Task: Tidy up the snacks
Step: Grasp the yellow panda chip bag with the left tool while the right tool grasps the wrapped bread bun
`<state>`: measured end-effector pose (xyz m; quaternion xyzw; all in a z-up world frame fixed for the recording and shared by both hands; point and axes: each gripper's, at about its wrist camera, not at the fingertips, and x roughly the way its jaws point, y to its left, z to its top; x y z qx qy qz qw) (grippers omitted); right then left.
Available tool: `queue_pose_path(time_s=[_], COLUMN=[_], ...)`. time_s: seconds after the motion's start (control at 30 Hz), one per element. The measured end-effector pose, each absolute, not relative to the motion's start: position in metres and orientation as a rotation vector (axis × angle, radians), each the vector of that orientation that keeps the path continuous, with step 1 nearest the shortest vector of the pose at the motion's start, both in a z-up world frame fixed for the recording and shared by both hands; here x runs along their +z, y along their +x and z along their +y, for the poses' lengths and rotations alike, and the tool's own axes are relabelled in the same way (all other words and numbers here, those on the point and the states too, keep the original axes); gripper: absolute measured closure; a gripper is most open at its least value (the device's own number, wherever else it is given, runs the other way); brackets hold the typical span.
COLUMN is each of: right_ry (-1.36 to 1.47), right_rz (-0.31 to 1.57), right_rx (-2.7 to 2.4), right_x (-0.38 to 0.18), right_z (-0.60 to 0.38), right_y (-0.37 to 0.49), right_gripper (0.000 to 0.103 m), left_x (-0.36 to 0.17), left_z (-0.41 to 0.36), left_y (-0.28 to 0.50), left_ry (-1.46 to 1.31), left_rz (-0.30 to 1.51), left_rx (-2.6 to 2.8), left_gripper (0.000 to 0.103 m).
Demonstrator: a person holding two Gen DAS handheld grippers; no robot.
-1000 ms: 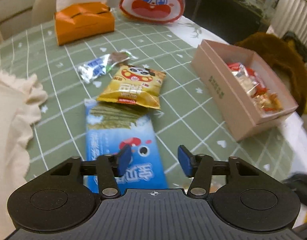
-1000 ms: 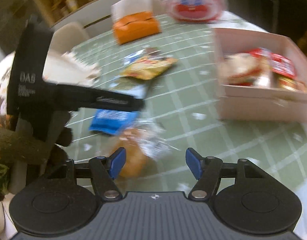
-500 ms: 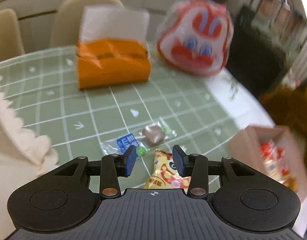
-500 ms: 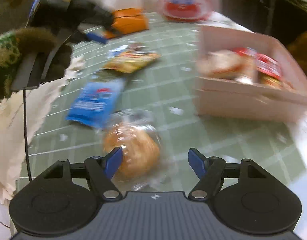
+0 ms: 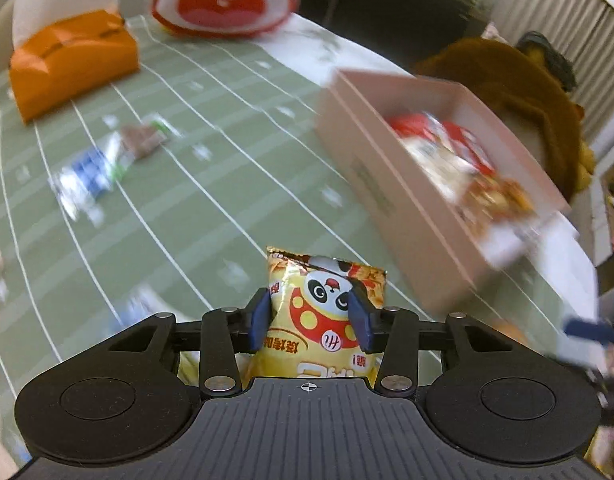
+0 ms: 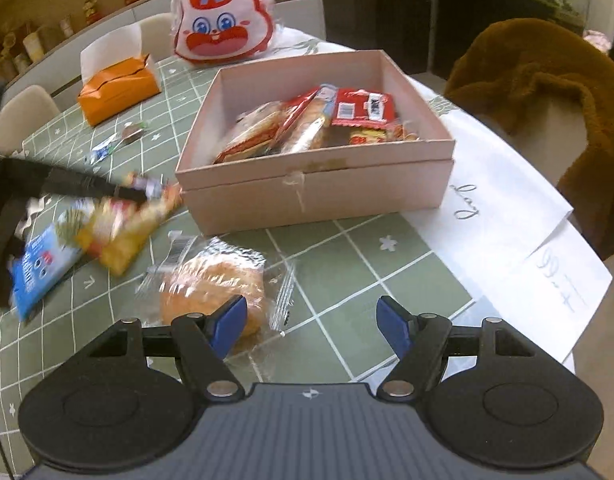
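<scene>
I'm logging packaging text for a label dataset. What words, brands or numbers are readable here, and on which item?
"Hi": red circle on the yellow panda snack bag, held in the left hand-held gripper.
Chinese characters on the same bag: upside down, unclear.
Cursive writing on the white paper: not legible.
Print on the pink box side: blurred.
Blue packet, red wrappers in the box: too small or blurred.

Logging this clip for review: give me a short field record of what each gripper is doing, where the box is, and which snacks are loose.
left gripper: shut on yellow panda snack bag, lifted off the table
right gripper: open, holding nothing, above wrapped bun
pink box: open, several snacks inside
loose on green tablecloth: wrapped bun, blue snack pack, small candy wrapper
other: orange tissue box, rabbit-face bag
</scene>
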<state>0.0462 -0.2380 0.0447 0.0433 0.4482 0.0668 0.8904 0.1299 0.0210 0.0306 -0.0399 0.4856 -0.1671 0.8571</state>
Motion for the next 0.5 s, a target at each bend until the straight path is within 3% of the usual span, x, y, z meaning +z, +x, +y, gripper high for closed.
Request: queue_pose_path(time_s=[0.5], right_ry=[0.078], right_rz=[0.954], right_rx=[0.235], right_x=[0.034], right_z=[-0.210], right_y=[0.033], right_gripper=[0.031], left_x=[0.031], left_z=[0.003], left_y=[0.044], left_ry=[-0.114], left_rz=[1.062], left_rx=[-0.318], left_gripper=[0.052])
